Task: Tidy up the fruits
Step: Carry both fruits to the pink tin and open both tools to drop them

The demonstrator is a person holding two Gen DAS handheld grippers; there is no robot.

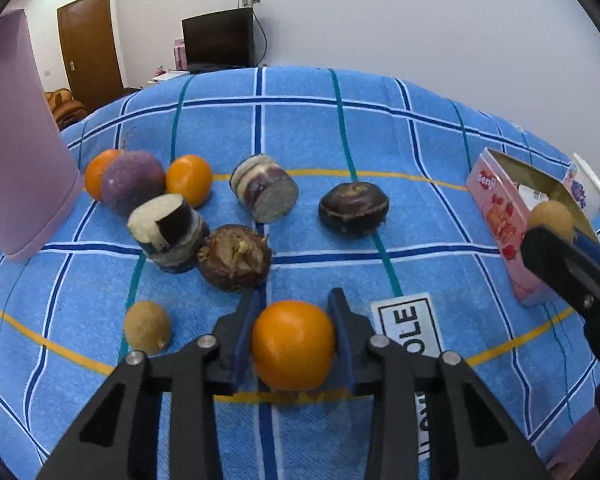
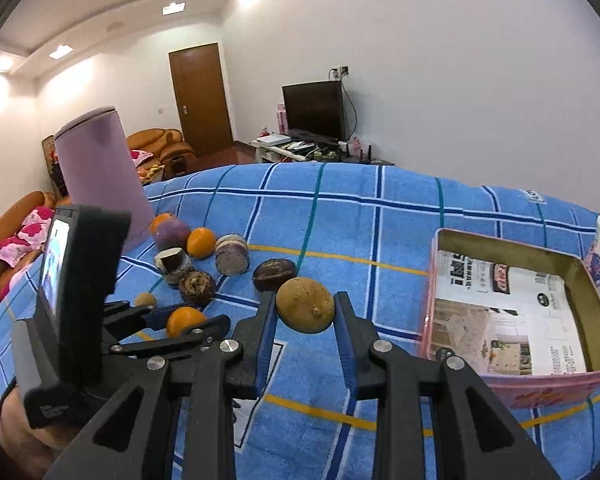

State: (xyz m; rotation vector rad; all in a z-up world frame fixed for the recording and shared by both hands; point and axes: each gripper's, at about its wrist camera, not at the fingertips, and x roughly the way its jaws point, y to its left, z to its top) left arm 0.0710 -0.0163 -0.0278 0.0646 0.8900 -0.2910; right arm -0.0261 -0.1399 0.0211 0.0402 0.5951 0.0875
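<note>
My left gripper is squeezed on an orange that sits near me on the blue checked cloth. My right gripper is pinched tight on a brown round fruit, held up just left of the pink tin box. I think I am at the picking-up step. Next, I should carry the brown fruit to the right, over the box, and let go gently. Then the orange can follow. More oranges and dark fruits lie farther back on the left, near a purple tub. Far off are a TV and a brown door.
</note>
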